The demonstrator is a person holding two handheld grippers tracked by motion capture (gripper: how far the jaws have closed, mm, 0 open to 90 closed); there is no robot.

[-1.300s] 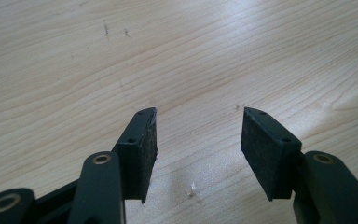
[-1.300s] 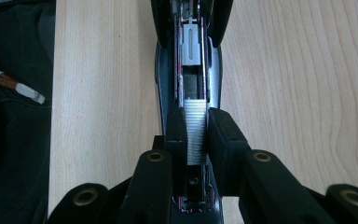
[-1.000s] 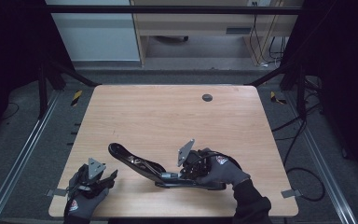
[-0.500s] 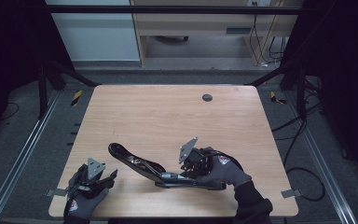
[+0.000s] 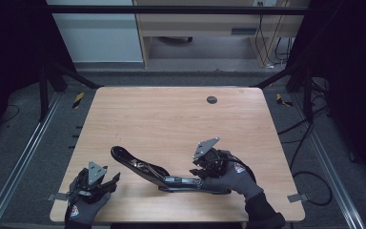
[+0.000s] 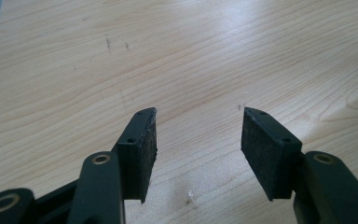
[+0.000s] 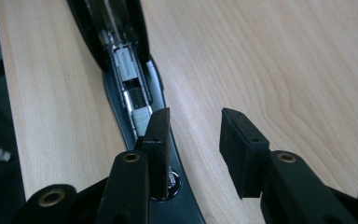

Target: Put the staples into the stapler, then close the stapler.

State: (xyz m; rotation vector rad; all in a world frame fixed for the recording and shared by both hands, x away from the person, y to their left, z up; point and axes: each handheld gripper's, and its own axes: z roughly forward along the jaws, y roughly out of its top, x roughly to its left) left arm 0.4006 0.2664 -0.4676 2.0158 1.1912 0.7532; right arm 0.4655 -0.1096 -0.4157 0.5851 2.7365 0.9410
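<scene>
Wooden tabletop (image 5: 171, 119) with rounded corners, dark round grommet (image 5: 211, 99) near its far edge, right of centre. Black stapler (image 5: 162, 172) lies swung open on the near half of the tabletop, between the two hands: base flat on the wood (image 7: 168, 186), top arm angled up and away to the left in the high view, ending in a rounded tip. In the right gripper view the metal staple channel (image 7: 130, 84) is exposed and runs away from the camera. Right gripper (image 5: 196, 171) sits at the stapler's right end, held by a gloved hand (image 5: 233, 174); its jaws have just been opening and now stand well apart, one pad (image 7: 158, 140) over the stapler's base, the other over bare wood, nothing clamped between them. Left gripper (image 5: 112, 180) is at the near left corner of the tabletop, well apart from the stapler, in a gloved hand (image 5: 81, 205); jaws roughly half open, only bare wood between the pads (image 6: 144, 149), holding nothing.
</scene>
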